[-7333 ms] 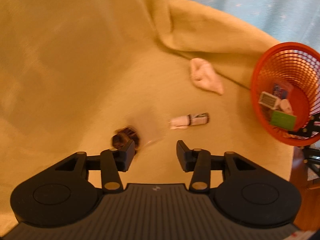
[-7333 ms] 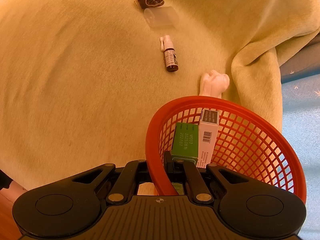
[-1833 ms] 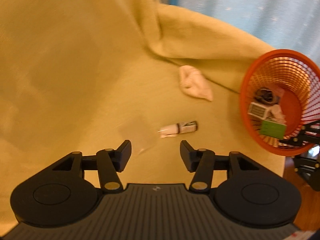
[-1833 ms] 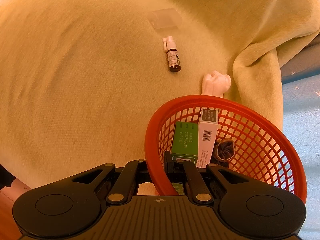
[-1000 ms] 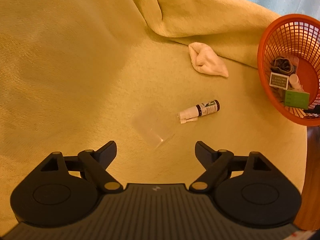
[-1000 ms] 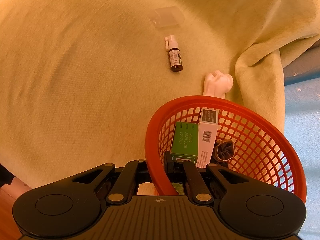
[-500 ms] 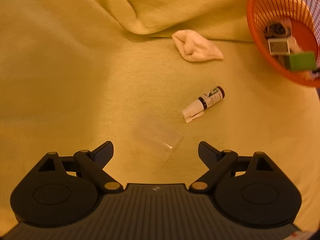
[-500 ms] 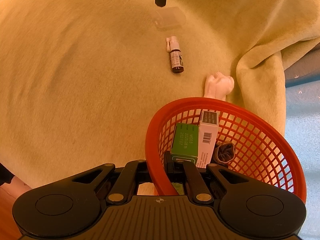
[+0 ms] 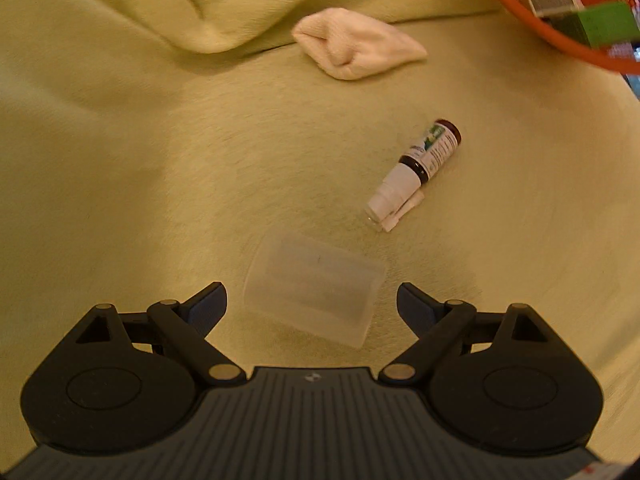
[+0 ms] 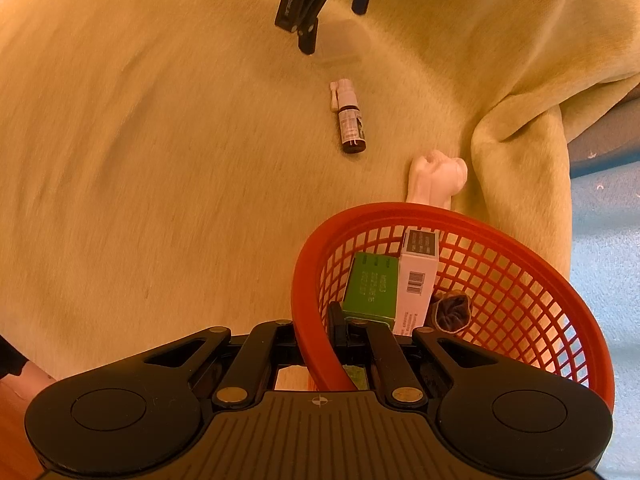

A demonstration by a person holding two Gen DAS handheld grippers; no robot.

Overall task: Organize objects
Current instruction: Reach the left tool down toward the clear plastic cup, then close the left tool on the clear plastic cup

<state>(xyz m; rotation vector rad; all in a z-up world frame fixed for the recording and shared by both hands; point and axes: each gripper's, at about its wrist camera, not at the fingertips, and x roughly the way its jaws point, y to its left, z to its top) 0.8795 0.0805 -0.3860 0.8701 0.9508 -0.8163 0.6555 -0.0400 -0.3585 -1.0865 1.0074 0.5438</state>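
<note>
A clear plastic box point(image 9: 316, 289) lies on the yellow blanket point(image 9: 120, 160), between the spread fingers of my open left gripper point(image 9: 311, 300). Beyond it lie a small brown spray bottle point(image 9: 420, 168) and a rolled white sock point(image 9: 356, 53). My right gripper point(image 10: 320, 320) is shut on the rim of the red mesh basket point(image 10: 520, 280), which holds a green box point(image 10: 370, 288), a white box point(image 10: 416, 276) and a dark scrunchie point(image 10: 452, 312). In the right wrist view the left gripper point(image 10: 332, 20) hangs over the clear box point(image 10: 340, 44), with the bottle point(image 10: 350, 120) and sock point(image 10: 436, 180) nearer the basket.
The basket point(image 9: 560, 20) sits at the top right of the left wrist view. A thick fold of blanket point(image 9: 200, 8) rises behind the sock. Blue floor point(image 10: 608, 240) shows past the blanket's right edge.
My left gripper has opened wide and moved down and forward until the clear box lies between its fingers. The dark scrunchie went from the blanket into the basket. The right gripper has kept its hold.
</note>
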